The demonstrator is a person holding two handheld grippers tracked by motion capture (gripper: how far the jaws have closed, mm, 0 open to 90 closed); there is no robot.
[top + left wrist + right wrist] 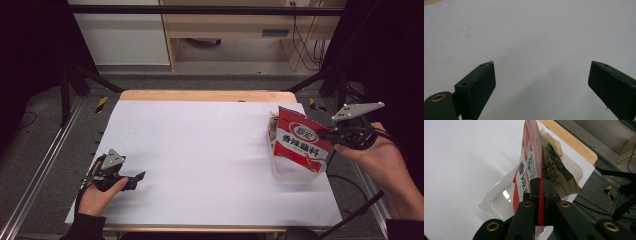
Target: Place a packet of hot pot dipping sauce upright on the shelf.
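Observation:
A red and white snack packet (pixel 300 139) (pixel 528 167) hangs upright over a clear plastic tray (pixel 289 175) (pixel 496 200) at the table's right side. My right gripper (pixel 328 136) (pixel 539 182) is shut on the packet's edge, pinching it between both jaws. A brown packet (pixel 554 170) leans in the tray just behind the red one. Over the white sheet near the front left corner, my left gripper (pixel 139 177) (pixel 541 75) is held low with its jaws wide apart and nothing between them.
A white sheet (pixel 200 155) covers the wooden table, whose far edge (pixel 205 95) shows bare wood. Black frame bars and cables stand on the floor to the right of the table (pixel 345 80). A wooden cabinet (pixel 240 25) stands behind.

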